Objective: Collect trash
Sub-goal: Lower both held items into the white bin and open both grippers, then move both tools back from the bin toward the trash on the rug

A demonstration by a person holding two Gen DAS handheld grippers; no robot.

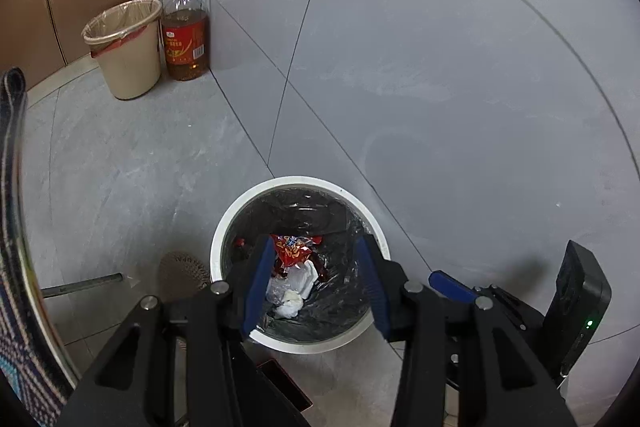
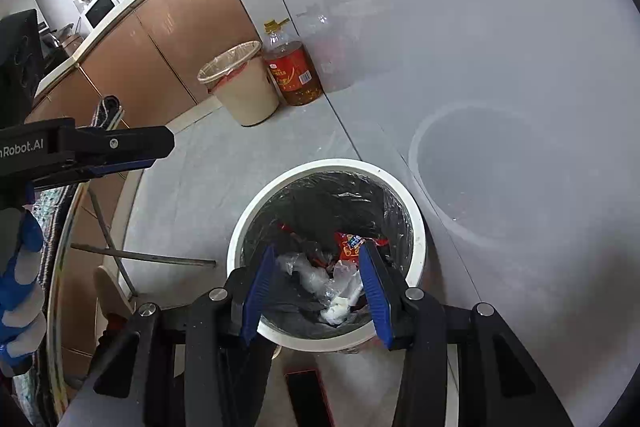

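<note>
A white trash bin (image 1: 298,183) with a black liner stands on the floor under both grippers. Inside lie a red snack wrapper (image 1: 294,251), white crumpled tissue (image 1: 292,301) and clear plastic. My left gripper (image 1: 316,247) hangs open over the bin mouth; the wrapper sits beside its left pad and nothing is pinched. In the right wrist view the same bin (image 2: 332,163) holds the wrapper (image 2: 352,243) and tissue (image 2: 336,307). My right gripper (image 2: 318,251) is also open above it and holds nothing. My left gripper (image 2: 156,155) shows from the side at the left.
A beige bin (image 1: 124,47) with a clear liner and a large oil bottle (image 1: 186,35) stand against the wall by brown cabinets (image 2: 168,39). A patterned cloth (image 1: 12,227) hangs at the left edge. A gloved hand (image 2: 20,267) is at the left. A dark flat object (image 2: 308,399) lies below the bin.
</note>
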